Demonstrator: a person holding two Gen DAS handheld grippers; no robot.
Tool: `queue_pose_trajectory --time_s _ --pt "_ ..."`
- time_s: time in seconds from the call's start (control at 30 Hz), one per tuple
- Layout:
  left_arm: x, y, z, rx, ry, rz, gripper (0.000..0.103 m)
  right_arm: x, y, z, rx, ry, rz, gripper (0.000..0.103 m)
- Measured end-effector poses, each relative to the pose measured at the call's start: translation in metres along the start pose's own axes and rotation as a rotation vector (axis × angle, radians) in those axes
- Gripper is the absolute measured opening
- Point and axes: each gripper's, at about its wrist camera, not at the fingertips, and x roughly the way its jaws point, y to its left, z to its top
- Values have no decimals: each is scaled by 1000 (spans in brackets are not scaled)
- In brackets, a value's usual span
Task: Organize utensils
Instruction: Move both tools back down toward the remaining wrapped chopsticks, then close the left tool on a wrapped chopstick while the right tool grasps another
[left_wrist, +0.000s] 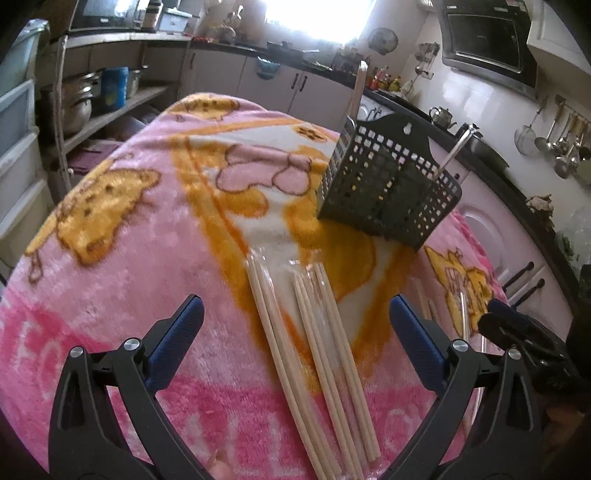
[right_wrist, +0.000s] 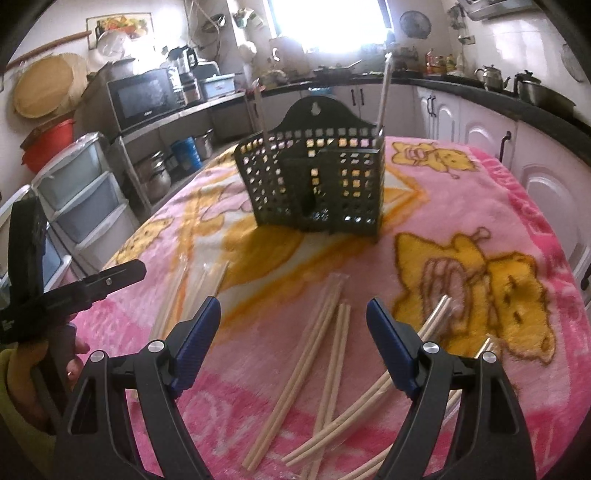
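A black perforated utensil caddy (left_wrist: 388, 181) (right_wrist: 314, 181) stands on the pink blanket-covered table (left_wrist: 129, 240), with two utensil handles sticking up from it. Several wrapped wooden chopsticks (left_wrist: 317, 354) lie in front of my left gripper (left_wrist: 295, 321), which is open and empty above them. My right gripper (right_wrist: 293, 325) is open and empty above another loose bunch of chopsticks (right_wrist: 325, 362). The left gripper also shows at the left of the right wrist view (right_wrist: 74, 291).
Kitchen counters and cabinets (right_wrist: 480, 110) ring the table. A shelf with pots (left_wrist: 85, 99) and plastic drawers (right_wrist: 81, 199) stand to the left. A microwave (right_wrist: 144, 96) sits on the shelf. Hanging ladles (left_wrist: 561, 144) line the right wall.
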Motion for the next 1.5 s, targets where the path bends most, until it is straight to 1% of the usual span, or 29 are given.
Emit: queue_pose_trajectory --time_s 0.07,0.13,0.23,0.3,0.43,0.47,0.57,0.6,0.73,0.9,1.03,1.1,1.23,1.33,1.43,1.5 --pt "3 4 -4 -21 18 -26 90 4 3 -2 -2 17 13 77" --pt "5 6 -7 -37 34 -42 84 7 5 -4 -7 30 24 74" --pt "10 11 -12 -62 60 -56 73 12 9 -7 -7 57 49 69" --pt "12 14 -14 -74 72 -59 63 17 11 -9 -6 77 60 67" --pt "18 20 -17 -99 97 -77 53 24 13 -11 -8 99 69 66" --pt "21 22 -18 -108 107 -81 50 26 14 -11 -10 105 72 65" --pt "29 28 -18 -132 128 -88 38 36 15 -10 -19 130 81 61" --pt "31 28 -17 -136 130 -87 36 39 14 -10 -17 139 84 59" --pt "37 27 -7 -130 131 -83 34 51 12 -4 -17 169 91 57" --pt "50 29 7 -125 141 -53 23 68 -3 12 5 211 70 52" --pt "61 33 14 -118 158 -24 20 78 -19 23 41 241 55 50" --pt "63 37 17 -135 163 -27 15 84 -25 28 54 256 43 49" --pt "63 46 20 -156 159 -45 12 97 -33 32 69 295 33 47" --pt "62 50 23 -165 158 -48 12 107 -38 33 78 320 24 42" --pt "61 56 24 -172 162 -44 12 112 -38 35 78 324 20 36" --pt "60 60 24 -176 163 -39 12 114 -37 37 76 323 27 30"
